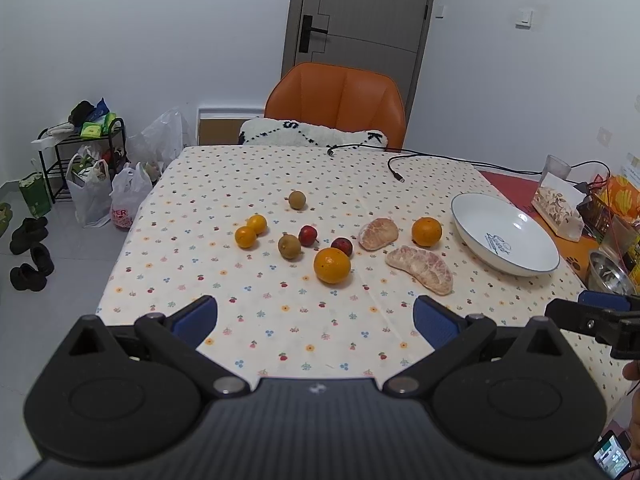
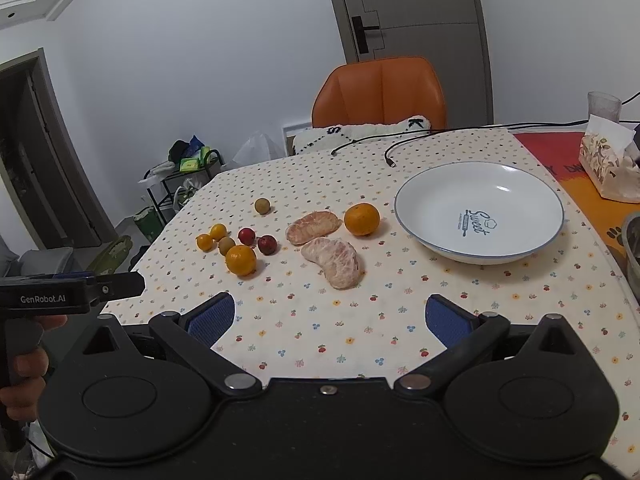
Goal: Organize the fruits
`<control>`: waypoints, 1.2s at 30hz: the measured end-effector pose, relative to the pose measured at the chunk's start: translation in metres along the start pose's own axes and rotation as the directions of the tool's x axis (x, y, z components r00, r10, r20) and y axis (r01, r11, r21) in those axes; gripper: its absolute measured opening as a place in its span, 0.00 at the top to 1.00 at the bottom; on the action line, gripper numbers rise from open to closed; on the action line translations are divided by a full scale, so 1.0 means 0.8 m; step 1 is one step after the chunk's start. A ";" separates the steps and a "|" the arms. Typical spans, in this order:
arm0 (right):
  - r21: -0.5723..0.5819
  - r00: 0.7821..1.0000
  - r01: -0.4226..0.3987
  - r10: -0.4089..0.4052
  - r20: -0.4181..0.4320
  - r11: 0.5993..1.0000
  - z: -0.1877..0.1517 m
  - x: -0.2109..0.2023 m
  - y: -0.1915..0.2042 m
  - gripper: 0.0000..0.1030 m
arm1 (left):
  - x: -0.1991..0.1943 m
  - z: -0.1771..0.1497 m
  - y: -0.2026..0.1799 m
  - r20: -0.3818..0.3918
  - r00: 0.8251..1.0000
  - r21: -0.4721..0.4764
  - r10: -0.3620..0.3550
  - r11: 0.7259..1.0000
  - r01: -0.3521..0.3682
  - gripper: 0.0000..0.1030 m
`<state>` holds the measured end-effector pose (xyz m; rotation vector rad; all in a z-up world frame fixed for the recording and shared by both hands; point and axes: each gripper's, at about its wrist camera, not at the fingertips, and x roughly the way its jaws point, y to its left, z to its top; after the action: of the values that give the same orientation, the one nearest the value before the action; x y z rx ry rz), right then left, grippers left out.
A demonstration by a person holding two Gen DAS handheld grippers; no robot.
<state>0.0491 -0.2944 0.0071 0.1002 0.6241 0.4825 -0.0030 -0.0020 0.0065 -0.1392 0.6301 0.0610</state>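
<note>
Both the left gripper and right gripper hover wide apart, holding nothing. Fruits lie loose on the counter left of the white bowl; a steel bowl is cut off at the edge.

Even, soft indoor light from overhead, moderately bright w/ a cool tint. Fruit on the floral-print cloth-covered tabletop throws short faint shadows. Slight glare on the white blue-rimmed ceramic bowl. Centre sharp; strong fisheye bending at edges, dark vignette in corners; grey panelled door leans.
</note>
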 end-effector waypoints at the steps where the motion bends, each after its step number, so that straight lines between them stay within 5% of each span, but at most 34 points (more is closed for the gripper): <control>1: -0.001 1.000 0.000 0.000 0.000 1.000 0.001 0.001 0.001 0.00 | 0.000 0.000 -0.001 0.001 1.000 0.000 0.001 1.000 -0.001 0.00; 36: 0.002 1.000 0.003 -0.003 -0.004 1.000 0.000 0.002 -0.001 0.00 | -0.001 -0.005 0.007 -0.001 1.000 -0.012 -0.001 1.000 0.001 0.00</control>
<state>0.0507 -0.2947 0.0064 0.1001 0.6289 0.4794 -0.0063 0.0028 0.0029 -0.1514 0.6304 0.0642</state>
